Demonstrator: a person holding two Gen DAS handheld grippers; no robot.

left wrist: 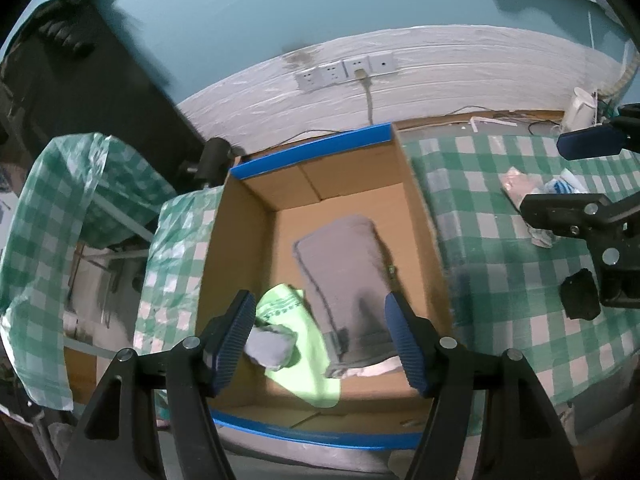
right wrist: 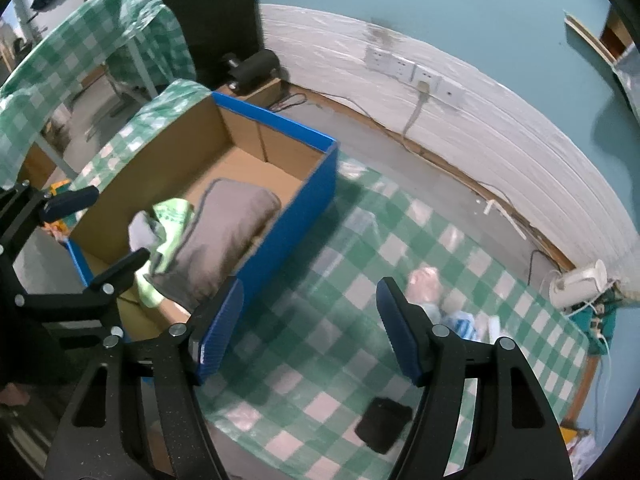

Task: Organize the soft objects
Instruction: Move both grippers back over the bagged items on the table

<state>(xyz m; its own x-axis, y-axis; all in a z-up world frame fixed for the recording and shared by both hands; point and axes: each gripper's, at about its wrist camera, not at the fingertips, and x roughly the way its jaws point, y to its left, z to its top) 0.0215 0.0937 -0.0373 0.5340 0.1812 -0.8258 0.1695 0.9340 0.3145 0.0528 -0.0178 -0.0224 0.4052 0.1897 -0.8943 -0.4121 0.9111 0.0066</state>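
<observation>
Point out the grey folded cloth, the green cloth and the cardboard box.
grey folded cloth (left wrist: 340, 264): left wrist view, middle of its top face.
green cloth (left wrist: 316, 360): left wrist view, its flat part.
cardboard box (right wrist: 276, 236): right wrist view, blue outer wall.

The pink and striped soft things (right wrist: 436, 300) on the checked surface (right wrist: 352, 240) are smeared by motion blur, and what they are cannot be told. In the left wrist view the right tongs (left wrist: 576, 176) cover part of them. The grey cloth (left wrist: 344, 272) hides one end of the green one (left wrist: 308, 352) in the box (left wrist: 420, 208). The small black thing (right wrist: 383, 424) stays unidentifiable
</observation>
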